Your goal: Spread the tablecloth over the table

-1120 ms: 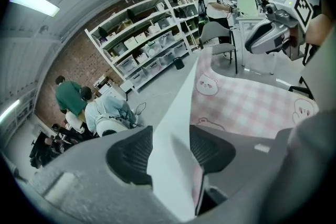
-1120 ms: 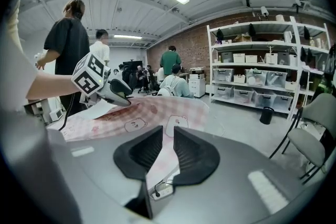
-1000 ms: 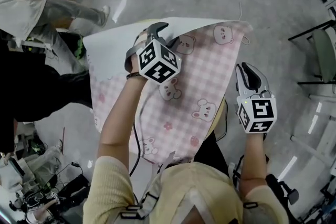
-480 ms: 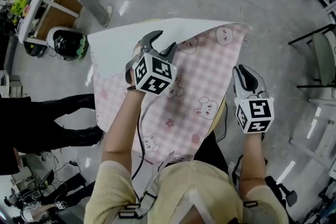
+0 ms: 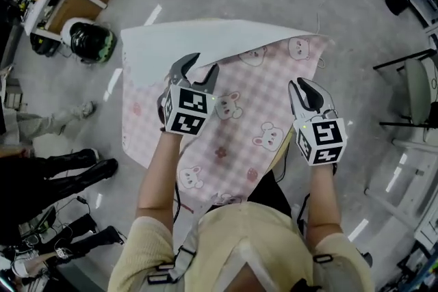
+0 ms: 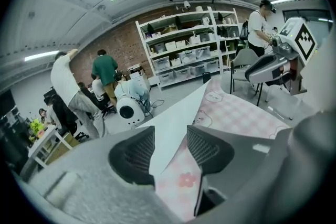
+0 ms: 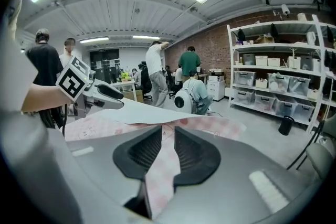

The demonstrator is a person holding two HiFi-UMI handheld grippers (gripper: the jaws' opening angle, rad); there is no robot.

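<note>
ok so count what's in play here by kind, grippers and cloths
tablecloth: 1
grippers: 2 - left gripper, jaws wide, just closing slightly, tablecloth edge between them; right gripper, jaws just opening slightly, tablecloth pinched between them
total: 3

Tablecloth (image 5: 260,96) in front of person (image 5: 233,246); chair (image 5: 419,82) to right; desk (image 5: 72,2) far left, behind.
</note>
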